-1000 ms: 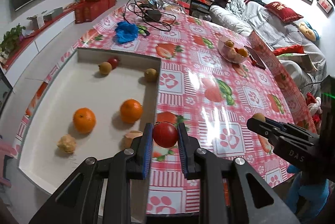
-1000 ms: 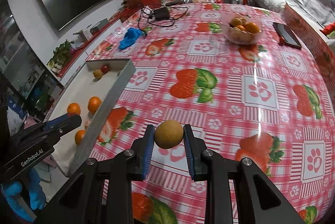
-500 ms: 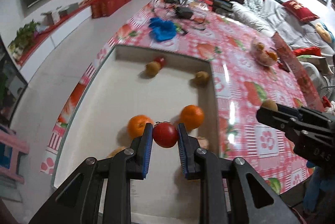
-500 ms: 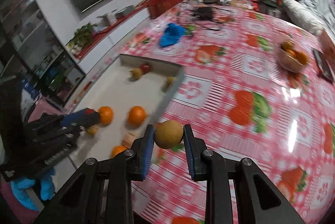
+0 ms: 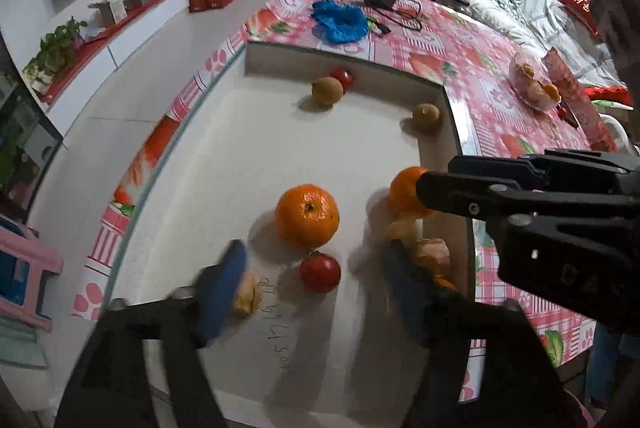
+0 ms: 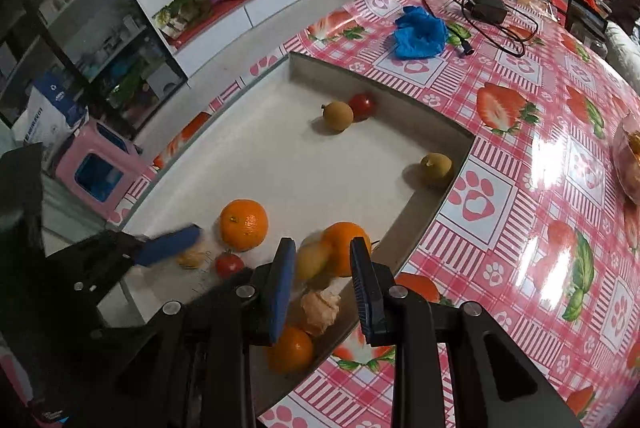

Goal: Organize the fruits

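A white shallow tray [image 5: 248, 132] [image 6: 280, 164] holds several fruits. My left gripper [image 5: 314, 278] is open above the tray's near end, and a red tomato [image 5: 320, 273] [image 6: 229, 265] lies free on the tray floor between its fingers. My right gripper [image 6: 323, 268] is open over the tray's right side. A blurred yellow-brown round fruit [image 6: 311, 260] sits between its fingers, loose, beside an orange [image 6: 343, 248]. Another orange [image 5: 307, 216] [image 6: 243, 225] lies just beyond the tomato.
At the tray's far end lie a brown fruit [image 5: 327, 91], a red one [image 5: 343, 79] and another brown one [image 5: 426, 116]. Peeled citrus pieces [image 6: 320, 312] lie near the right wall. The table carries a blue cloth [image 5: 340, 21], cables [image 6: 480, 4] and a fruit bowl [image 5: 534, 90].
Both grippers moved over the tray and opened. The left one let go of the tomato, which now rests on the tray. The right one released the brown fruit.
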`<state>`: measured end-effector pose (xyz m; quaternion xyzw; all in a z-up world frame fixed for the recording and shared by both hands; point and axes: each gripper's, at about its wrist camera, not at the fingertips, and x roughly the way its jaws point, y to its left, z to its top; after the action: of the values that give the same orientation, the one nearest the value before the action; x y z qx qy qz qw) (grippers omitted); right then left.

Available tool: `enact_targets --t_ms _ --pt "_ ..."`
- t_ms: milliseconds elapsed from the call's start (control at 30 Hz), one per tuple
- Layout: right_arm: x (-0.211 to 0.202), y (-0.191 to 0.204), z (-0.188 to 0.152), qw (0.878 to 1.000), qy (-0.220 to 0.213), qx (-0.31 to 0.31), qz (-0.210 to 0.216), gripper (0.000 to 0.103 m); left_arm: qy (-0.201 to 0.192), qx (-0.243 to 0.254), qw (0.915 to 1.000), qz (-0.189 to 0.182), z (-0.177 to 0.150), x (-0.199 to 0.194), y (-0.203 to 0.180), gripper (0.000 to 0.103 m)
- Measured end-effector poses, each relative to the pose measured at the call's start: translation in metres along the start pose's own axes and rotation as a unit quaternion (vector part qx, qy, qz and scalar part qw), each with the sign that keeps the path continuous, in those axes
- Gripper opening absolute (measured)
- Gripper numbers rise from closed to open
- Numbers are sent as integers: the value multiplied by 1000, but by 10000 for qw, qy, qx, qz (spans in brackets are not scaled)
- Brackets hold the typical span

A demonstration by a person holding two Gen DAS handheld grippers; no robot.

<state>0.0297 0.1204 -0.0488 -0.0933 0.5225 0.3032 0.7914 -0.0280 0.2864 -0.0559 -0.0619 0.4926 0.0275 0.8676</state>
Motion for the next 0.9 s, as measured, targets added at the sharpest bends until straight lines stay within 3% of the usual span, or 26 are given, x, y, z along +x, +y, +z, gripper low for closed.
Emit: enact_targets --t_ms 67,100,133,233,333,367,467,500,533,900 --pt "-1 -2 1 10000 13 7 -11 35 -9 9 10000 -22 0 -1 0 81" --pt "-2 -2 1 10000 7 9 -25 61 35 -4 10000 -32 0 0 0 81" --pt "-3 -1 1 10000 -25 9 -48 81 91 -19 10000 -35 0 1 1 82" --pt "-10 2 2 9997 -134 -87 -163 82 119 -53 9999 -5 -1 2 2 84" --pt "-13 6 3 9994 -116 -187 -267 82 92 -69 9999 -50 -2 1 3 95" --pt "-13 8 3 9991 -80 -238 -332 82 87 -95 9999 -54 -3 0 3 103" --pt "-13 12 1 9985 -11 -305 -457 82 129 -147 9998 -71 -5 1 6 103" --pt "-12 12 0 9984 36 -313 -479 87 169 -162 9997 -71 -6 2 6 103" --pt "-11 12 -1 9983 65 -311 -496 103 212 -172 9996 -81 -7 3 7 103" --pt "-16 18 -5 9960 129 -523 -711 103 155 11 9998 84 -10 -3 3 103"
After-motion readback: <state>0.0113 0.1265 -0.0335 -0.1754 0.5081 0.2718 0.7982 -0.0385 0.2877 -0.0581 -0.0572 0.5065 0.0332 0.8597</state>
